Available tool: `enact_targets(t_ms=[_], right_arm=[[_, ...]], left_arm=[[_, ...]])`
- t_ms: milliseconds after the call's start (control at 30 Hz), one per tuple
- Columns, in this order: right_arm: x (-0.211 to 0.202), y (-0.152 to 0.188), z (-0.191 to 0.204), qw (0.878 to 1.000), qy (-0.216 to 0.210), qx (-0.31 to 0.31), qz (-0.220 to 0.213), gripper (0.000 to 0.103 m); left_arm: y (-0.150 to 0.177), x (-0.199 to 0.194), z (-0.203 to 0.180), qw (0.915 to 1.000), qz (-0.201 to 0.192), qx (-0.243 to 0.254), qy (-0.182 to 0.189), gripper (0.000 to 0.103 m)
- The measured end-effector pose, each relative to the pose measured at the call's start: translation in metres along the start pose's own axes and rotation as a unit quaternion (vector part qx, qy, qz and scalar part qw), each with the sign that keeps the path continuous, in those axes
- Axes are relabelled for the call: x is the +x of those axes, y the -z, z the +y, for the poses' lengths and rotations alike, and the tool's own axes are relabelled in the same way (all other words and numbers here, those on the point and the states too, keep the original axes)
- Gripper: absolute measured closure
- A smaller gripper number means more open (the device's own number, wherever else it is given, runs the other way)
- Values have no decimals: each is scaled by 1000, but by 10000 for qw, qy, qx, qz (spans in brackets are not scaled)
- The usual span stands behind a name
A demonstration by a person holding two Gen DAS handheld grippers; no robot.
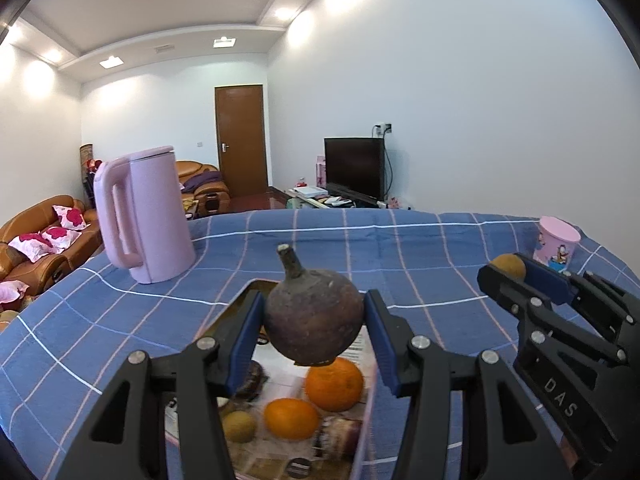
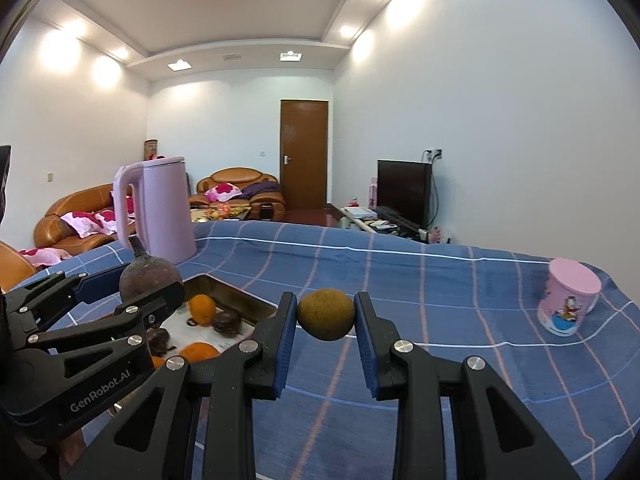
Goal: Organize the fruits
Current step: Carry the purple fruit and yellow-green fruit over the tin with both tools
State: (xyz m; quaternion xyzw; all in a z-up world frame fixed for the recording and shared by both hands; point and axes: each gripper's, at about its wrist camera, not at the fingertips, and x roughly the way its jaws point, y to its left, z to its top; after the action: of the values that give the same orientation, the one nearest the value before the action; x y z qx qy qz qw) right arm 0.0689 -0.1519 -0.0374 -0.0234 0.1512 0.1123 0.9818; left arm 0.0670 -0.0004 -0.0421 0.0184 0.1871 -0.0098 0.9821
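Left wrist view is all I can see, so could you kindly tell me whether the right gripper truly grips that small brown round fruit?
Observer: Yes. In the right wrist view, both blue-padded fingers of the right gripper press the small brown round fruit, one from each side.
Operator: Thank you. Is the fruit above the tray yet?
Observer: No. It appears to hang over the blue checked tablecloth, to the right of the metal tray.
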Motion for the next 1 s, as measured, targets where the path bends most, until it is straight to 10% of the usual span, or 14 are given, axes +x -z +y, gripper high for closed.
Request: enact_targets(t_ms=[1000], right_arm=[[60,-8,74,9968,-631,-318,370,72]], left_arm=[[6,38,70,9967,626,-203,-481,50]])
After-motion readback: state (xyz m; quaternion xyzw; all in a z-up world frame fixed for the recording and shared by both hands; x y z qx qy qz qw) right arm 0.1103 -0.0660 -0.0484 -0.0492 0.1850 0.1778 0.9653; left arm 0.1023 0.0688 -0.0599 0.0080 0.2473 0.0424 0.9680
